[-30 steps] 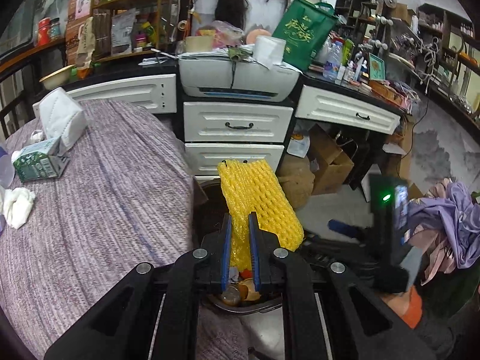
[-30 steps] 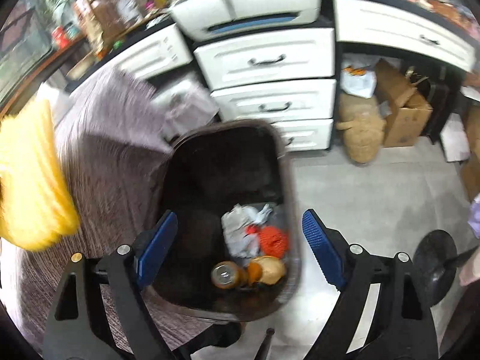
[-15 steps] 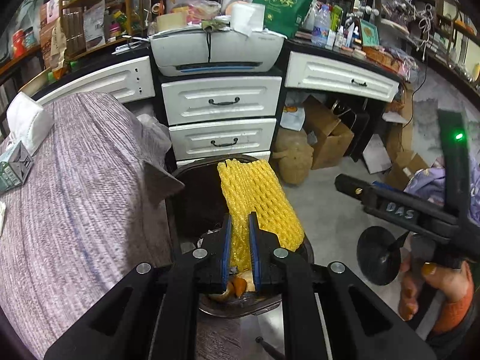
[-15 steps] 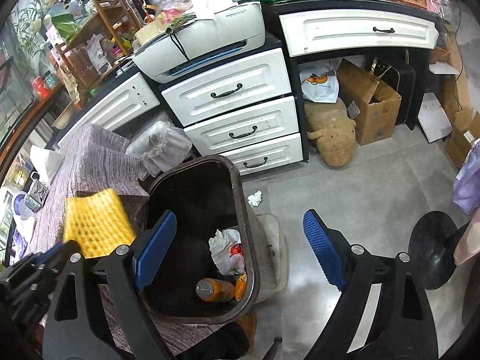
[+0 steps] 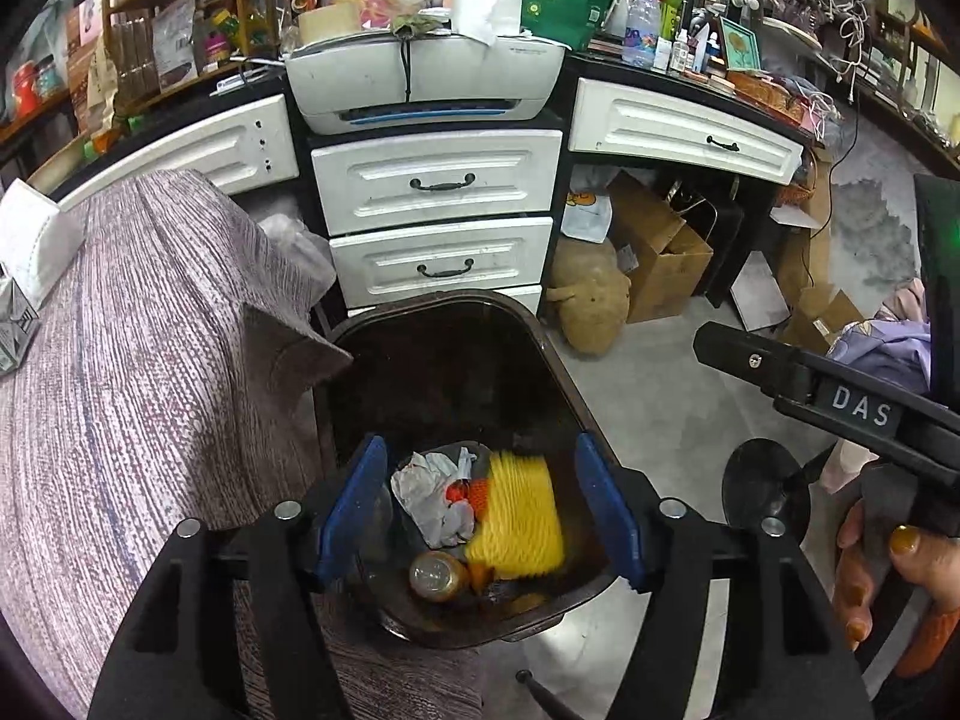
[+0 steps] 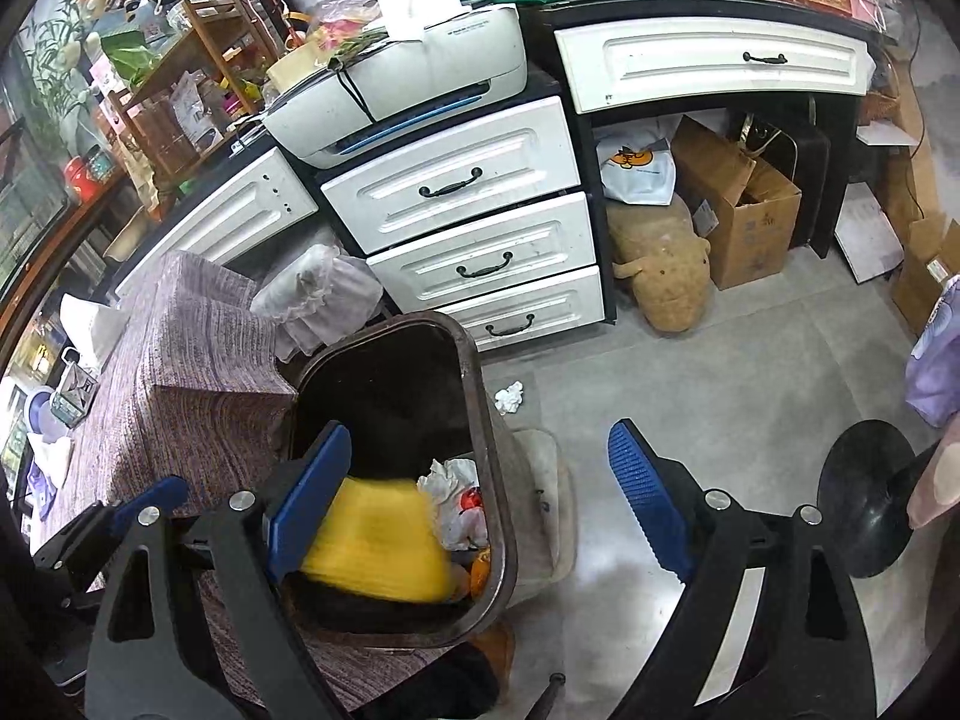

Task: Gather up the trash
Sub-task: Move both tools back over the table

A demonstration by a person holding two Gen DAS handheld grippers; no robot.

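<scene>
Yellow foam net (image 5: 519,510) down in the bin (image 5: 558,372), blurry, right below the left gripper (image 5: 480,510). Left fingers wide, holding nothing. Right gripper (image 6: 474,504) wide too, empty, over the bin's right rim. White scrap (image 6: 509,397) on the floor past that rim, nearer the right gripper.

Left gripper (image 5: 480,507): black angular frame, blue ribbed pads (image 5: 354,504) on both fingers, round silver screw heads along the arms. Right gripper (image 6: 480,498): same build, black frame, blue textured pads (image 6: 645,498), silver screws. In the left wrist view, at 4 o'clock, its black body bears a white "DAS" label, and a green light. The right hand (image 5: 888,576) shows bare skin, mustard-yellow nail polish, orange sleeve.
</scene>
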